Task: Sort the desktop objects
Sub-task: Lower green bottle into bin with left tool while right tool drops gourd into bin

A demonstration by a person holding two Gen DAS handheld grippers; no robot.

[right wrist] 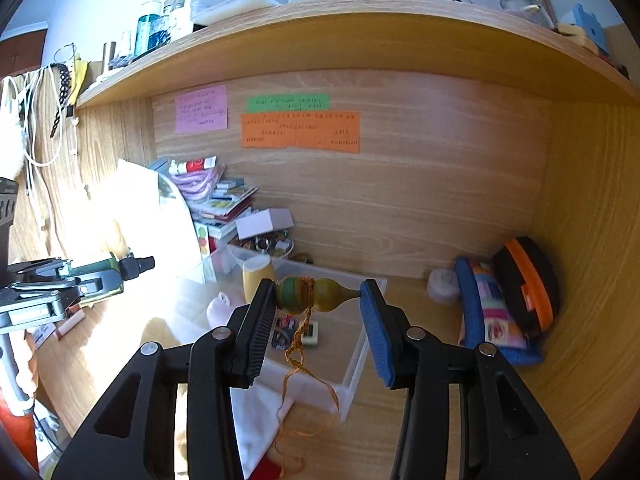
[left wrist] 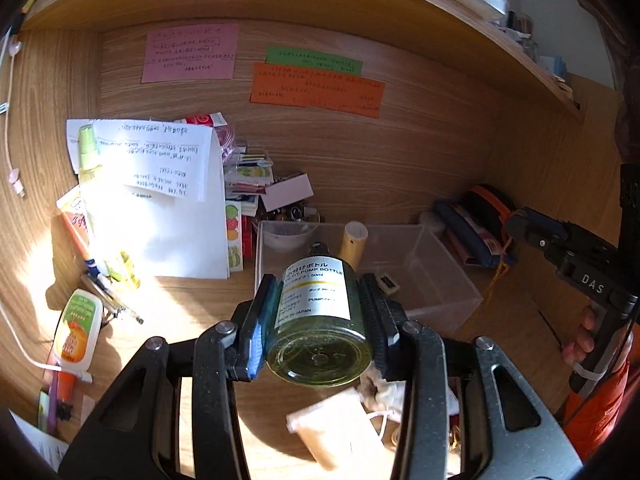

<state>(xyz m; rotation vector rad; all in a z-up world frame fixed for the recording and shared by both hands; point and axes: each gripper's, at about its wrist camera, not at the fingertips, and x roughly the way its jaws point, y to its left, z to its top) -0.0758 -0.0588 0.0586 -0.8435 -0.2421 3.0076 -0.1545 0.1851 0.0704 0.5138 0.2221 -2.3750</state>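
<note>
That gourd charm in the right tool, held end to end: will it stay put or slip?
The gourd charm may slip: its narrow tip barely meets the blue pad, and it looks smooth and rounded. Set on a surface, it would probably roll. Its orange cord hangs limp and could snag the clear box.

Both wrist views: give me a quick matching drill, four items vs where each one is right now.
Items:
1. pump bottle
2. gourd charm
3. orange note
4. clear bin

Places:
A. stuck on the back panel
B. sitting on the desk
C. clamped in the left gripper
D. spanning the jaws of the right gripper

Pairs: 1-C, 2-D, 3-A, 4-B
</note>
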